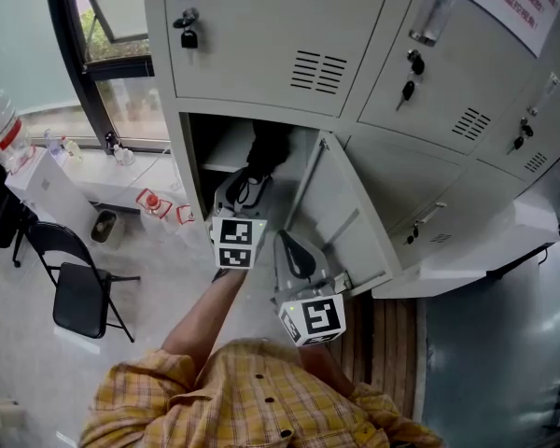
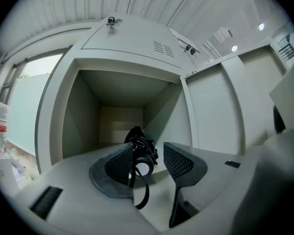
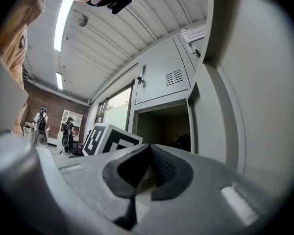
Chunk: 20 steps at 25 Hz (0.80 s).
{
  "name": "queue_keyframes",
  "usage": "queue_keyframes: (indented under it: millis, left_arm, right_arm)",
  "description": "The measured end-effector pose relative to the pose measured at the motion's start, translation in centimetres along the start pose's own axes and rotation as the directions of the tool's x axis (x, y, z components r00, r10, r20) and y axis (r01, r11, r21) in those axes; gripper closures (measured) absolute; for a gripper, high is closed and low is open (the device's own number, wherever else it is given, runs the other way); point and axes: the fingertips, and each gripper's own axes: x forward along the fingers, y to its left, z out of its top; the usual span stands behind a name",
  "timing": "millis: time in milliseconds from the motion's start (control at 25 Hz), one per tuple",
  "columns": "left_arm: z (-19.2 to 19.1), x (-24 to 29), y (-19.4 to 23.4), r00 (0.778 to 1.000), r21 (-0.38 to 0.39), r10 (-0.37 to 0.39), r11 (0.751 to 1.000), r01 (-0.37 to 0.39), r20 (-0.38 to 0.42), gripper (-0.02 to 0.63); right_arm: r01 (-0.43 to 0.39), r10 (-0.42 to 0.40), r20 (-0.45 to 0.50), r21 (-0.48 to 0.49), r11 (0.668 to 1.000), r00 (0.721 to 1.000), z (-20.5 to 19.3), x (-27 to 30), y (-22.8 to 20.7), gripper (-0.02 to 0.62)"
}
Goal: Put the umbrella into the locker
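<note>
The black folded umbrella [image 1: 266, 147] lies inside the open lower locker compartment [image 2: 117, 116], its handle end facing out. In the left gripper view the umbrella [image 2: 139, 143] sits between the jaws of my left gripper [image 2: 149, 163], close against the left pad, with a clear gap to the right pad; its strap loop [image 2: 142, 195] hangs down. The left gripper [image 1: 245, 187] reaches level into the compartment's mouth. My right gripper [image 1: 296, 255] hangs back by the swung-out locker door [image 1: 341, 217], its jaws shut and empty [image 3: 149, 153]. In the right gripper view the umbrella [image 3: 181, 142] is a dark shape in the compartment.
The locker door stands open to the right of the compartment. Closed lockers with padlocks [image 1: 189, 35] are above and to the right. A black folding chair [image 1: 75, 287] stands at the left by a window sill [image 1: 93, 171] with bottles. Two people [image 3: 67, 131] stand far off.
</note>
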Motion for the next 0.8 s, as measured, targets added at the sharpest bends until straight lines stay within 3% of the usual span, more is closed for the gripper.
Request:
queue_keyframes:
  millis: [360,560,800]
  left_arm:
    - [1.5,-3.0,-0.8,0.999,0.020,0.016,1.000,-0.017,0.041,0.516]
    - [1.4,-4.3,-1.3,0.999,0.004,0.015,1.000,-0.016,0.044,0.526]
    - [1.2,-5.4,-1.9,0.999,0.008,0.005,1.000,-0.006,0.042,0.589]
  right_arm:
    - [0.000,0.000,-0.002,0.003,1.000,1.000,0.1,-0.4,0.4,0.598]
    - [0.005,-0.005,0.002,0.009,1.000,1.000,0.3,-0.6,0.4,0.598]
    - [0.010,-0.010,0.018,0.006,1.000,1.000,0.8,-0.9,0.8,0.598]
